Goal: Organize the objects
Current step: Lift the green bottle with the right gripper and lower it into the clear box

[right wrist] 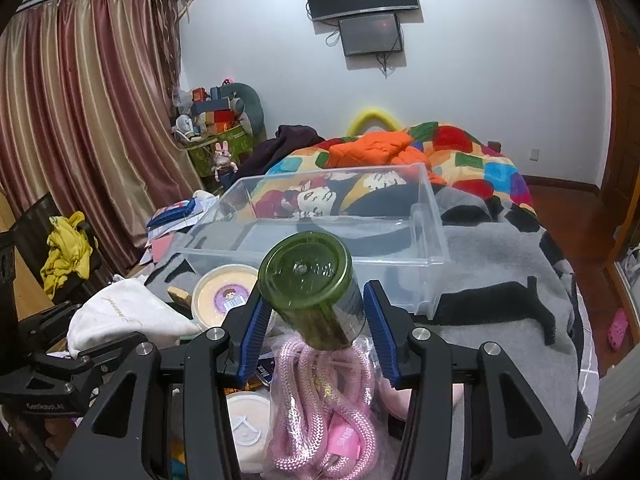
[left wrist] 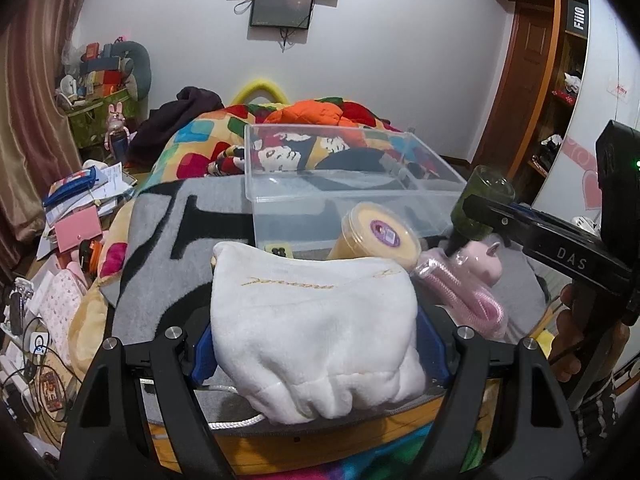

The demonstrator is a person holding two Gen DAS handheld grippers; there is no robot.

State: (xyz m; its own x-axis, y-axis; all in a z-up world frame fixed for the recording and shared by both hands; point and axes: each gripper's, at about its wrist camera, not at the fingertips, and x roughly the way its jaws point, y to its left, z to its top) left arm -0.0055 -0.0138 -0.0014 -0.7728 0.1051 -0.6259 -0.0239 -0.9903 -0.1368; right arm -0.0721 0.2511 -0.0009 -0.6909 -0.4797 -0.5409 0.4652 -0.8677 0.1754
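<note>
L gripper (left wrist: 316, 364) clamped on white plush pouch (left wrist: 316, 336), held btwn blue pads. Soft, light, compressible; judged best gripped mid-body.
R gripper (right wrist: 316, 326) closed on green glass bottle (right wrist: 316, 292), base fwd, tilted. Judged heavy, slick, fragile; firm mid-body hold req'd.
Clear bin (right wrist: 432, 264) just ahead of both, empty.

- Left tool (left wrist: 316, 344): blue pads clamp a white pouch (left wrist: 316, 320) between them.
- Right tool (right wrist: 316, 320): angled downward, pads grip a green bottle (right wrist: 316, 292).
</note>
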